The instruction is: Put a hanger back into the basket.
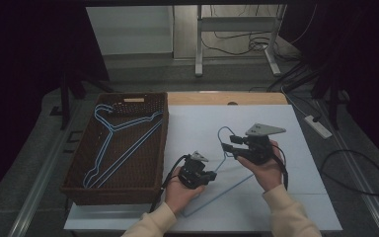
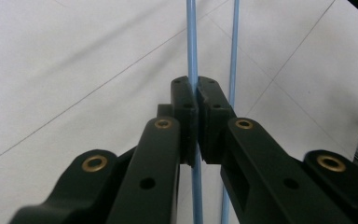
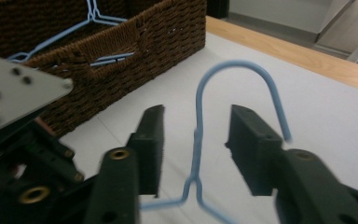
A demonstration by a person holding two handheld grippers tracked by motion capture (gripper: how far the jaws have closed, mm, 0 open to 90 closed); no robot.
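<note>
The thin light-blue wire hanger (image 1: 225,170) on the worktop looked light, springy and slippery. The left hand-held gripper (image 2: 196,100) pinched one rod; the right hand-held gripper (image 3: 196,140) straddled its neck, jaws apart.

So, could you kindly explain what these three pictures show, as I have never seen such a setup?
A person holds a black hand-held gripper in each hand. The high view looks down on the white table; the other two views come from cameras riding on each gripper. On the table lies a light-blue wire hanger, beside a brown wicker basket that holds more blue hangers. The left gripper is shut on one of the hanger's wires. The right gripper is open, its jaws on either side of the hanger's neck, below the hook, without touching it.
</note>
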